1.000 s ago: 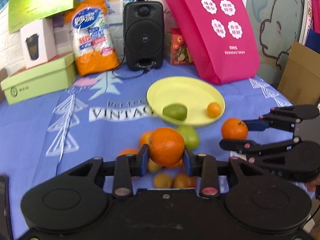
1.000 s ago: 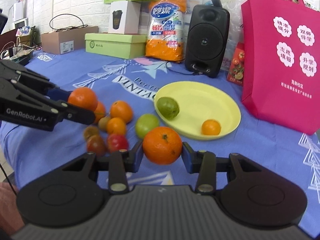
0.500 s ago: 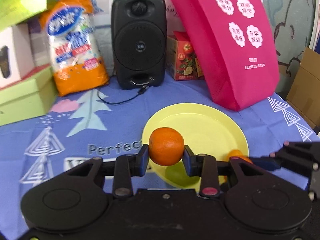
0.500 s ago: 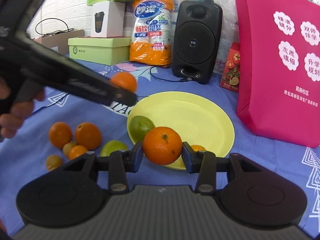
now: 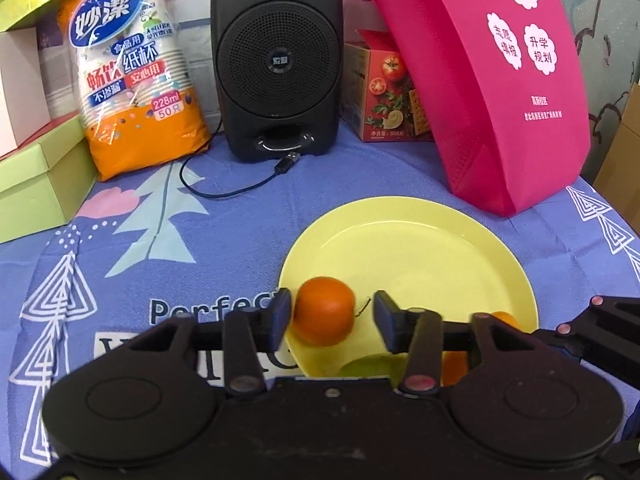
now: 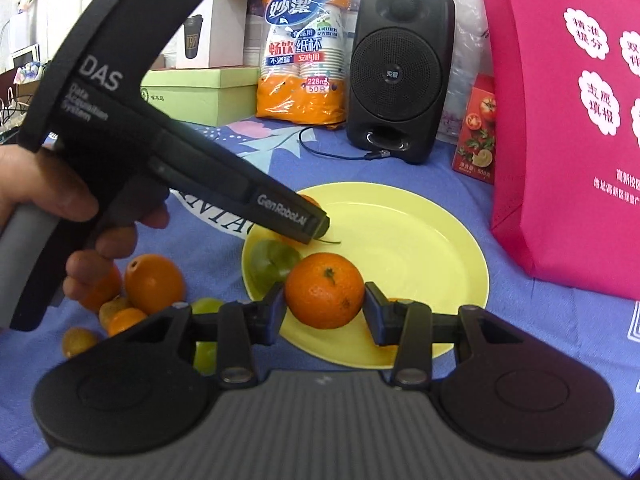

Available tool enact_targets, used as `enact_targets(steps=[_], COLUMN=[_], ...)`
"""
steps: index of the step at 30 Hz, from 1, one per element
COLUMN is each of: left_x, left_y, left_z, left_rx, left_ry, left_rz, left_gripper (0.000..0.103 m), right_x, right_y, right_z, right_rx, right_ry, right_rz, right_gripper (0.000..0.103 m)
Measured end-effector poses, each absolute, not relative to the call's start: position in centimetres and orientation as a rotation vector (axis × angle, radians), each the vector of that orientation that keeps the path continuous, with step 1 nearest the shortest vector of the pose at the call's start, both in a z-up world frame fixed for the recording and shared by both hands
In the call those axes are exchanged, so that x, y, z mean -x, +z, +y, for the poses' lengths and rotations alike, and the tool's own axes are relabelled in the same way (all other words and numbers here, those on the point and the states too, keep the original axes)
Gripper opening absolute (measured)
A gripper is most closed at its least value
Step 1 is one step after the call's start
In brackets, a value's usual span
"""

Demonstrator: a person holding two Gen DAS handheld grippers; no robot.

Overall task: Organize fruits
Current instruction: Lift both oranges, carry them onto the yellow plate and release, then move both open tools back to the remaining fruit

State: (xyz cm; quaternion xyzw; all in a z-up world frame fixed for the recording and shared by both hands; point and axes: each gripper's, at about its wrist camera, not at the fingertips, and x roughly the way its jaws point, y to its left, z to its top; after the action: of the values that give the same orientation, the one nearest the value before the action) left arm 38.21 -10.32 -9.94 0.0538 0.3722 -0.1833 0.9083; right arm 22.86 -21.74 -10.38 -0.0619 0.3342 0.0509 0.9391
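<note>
My left gripper [image 5: 332, 320] is over the near left edge of the yellow plate [image 5: 420, 248], and its jaws are opening. An orange [image 5: 324, 310] rests between them on the plate, close to the left pad and clear of the right one. A green fruit [image 5: 368, 364] and a small orange [image 5: 506, 318] also lie on the plate. My right gripper [image 6: 325, 312] is shut on another orange [image 6: 324, 296] above the plate's [image 6: 420, 248] near rim. The left gripper [image 6: 312, 220] reaches in from the left there, next to the green fruit [image 6: 272, 260].
Several loose fruits [image 6: 154, 282] lie on the blue cloth left of the plate. A black speaker [image 5: 276, 60] with its cable, a cup pack [image 5: 132, 72], a pink bag [image 5: 500, 80] and green boxes [image 5: 36, 184] stand behind. A hand [image 6: 80, 208] holds the left gripper.
My left gripper carried its orange forward over the plate, sank a little, and its jaws have spread off the fruit. My right gripper moved toward the plate, still holding its orange.
</note>
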Motion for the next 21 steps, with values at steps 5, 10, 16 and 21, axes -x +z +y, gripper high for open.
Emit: enact_targets(steps=[5, 10, 16, 21], left_x=[-37.1, -35.4, -32.0, -28.6], left_y=[-8.6, -7.0, -5.5, -5.1], left_z=[-9.5, -8.4, -6.5, -4.0], left_rx=[-0.103, -0.094, -0.09, -0.081], left_ry=[-0.367, -0.353, -0.33, -0.298], left_rz=[0.739, 0.704, 0.643, 0.635], left_gripper=[0.063, 0.064, 0.068, 0.068], right_x=[-22.5, -21.7, -20.5, -18.4], right_y=[-10.1, -9.3, -8.3, -8.2], right_z=[-21.7, -22.0, -22.0, -21.8], right_rx=[0.146, 0.134, 0.133, 0.117], right_ry=[0.077, 0.041, 0.033, 0.049], right_rz=[0.676, 0.641, 0.618, 0.628], right_gripper=[0.04, 0.052, 0.053, 0.053])
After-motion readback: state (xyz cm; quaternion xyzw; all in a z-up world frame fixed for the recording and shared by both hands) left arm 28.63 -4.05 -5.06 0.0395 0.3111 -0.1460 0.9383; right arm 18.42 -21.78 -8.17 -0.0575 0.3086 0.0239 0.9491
